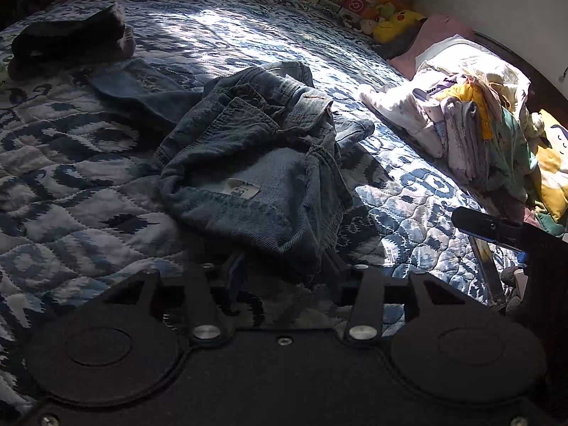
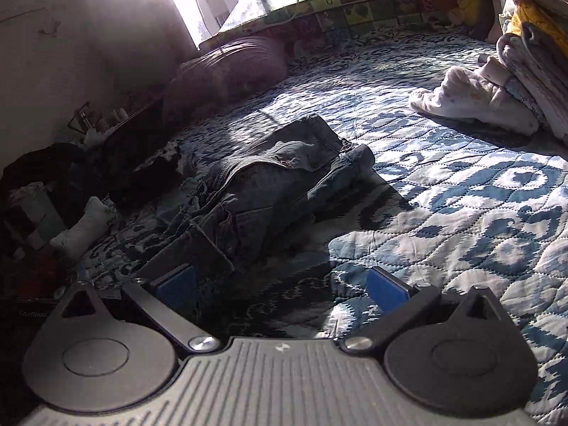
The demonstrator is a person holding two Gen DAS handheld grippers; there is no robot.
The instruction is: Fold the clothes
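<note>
Two grippers near one crumpled denim garment (image 1: 255, 163), fold not yet squared.
Left gripper (image 1: 280, 269) low at near hem, fingers buried under denim; cannot tell jaw width or whether hem is actually pinched. Right gripper (image 2: 280, 284) jaws wide, empty, over quilt (image 2: 461, 213) just short of garment (image 2: 277, 184). Risks, as judged: single-layer grab so bundle unrolls on lift; quilt caught with hem; sleeve (image 1: 142, 88) trailing left, skewing fold; folded stack (image 1: 468, 131) close enough right to get knocked.

Faded blue denim jacket (image 1: 248, 163) on blue-and-white paisley quilt (image 1: 71, 184), dark grey sock (image 1: 71, 41), yellow plush toy (image 1: 397, 23), mauve pillow (image 2: 230, 67), pastel clothes pile (image 1: 472, 124).
</note>
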